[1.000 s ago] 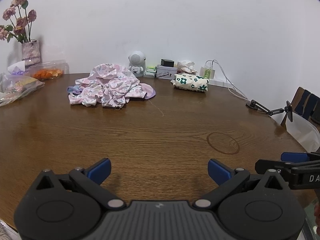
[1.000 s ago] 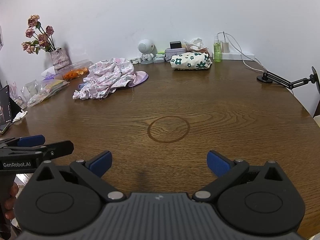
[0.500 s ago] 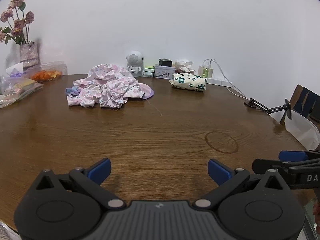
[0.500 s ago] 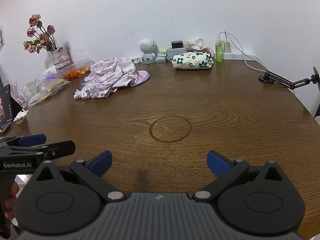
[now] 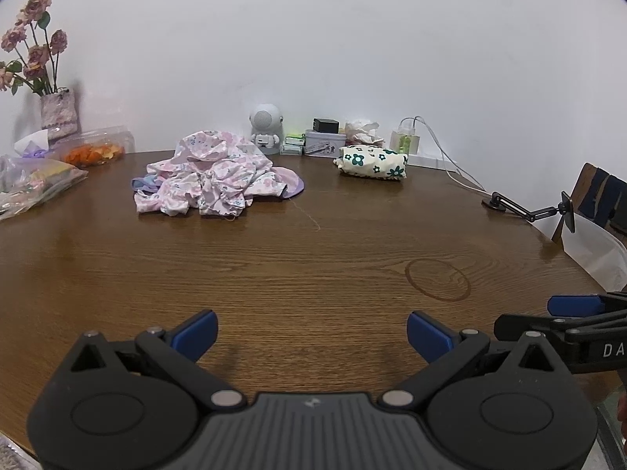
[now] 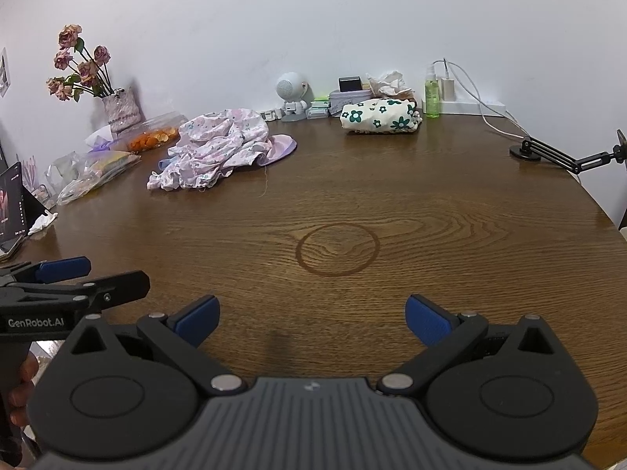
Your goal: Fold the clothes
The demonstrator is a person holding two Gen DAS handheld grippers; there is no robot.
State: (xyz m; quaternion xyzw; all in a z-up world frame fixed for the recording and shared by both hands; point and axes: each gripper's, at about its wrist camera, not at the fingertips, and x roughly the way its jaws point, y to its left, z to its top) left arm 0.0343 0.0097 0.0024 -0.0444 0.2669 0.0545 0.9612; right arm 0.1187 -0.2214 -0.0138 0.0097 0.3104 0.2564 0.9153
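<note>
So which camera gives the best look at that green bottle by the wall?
The right wrist view: the green bottle stands clear beside the folded cloth. In the left wrist view the bottle is smaller and blurrier, against a white charger.

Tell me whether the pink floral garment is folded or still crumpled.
Crumpled, not folded: the pink floral garment lies in a bunched, wrinkled heap on the table, unlike the neat cream flower-print bundle near the wall.
</note>
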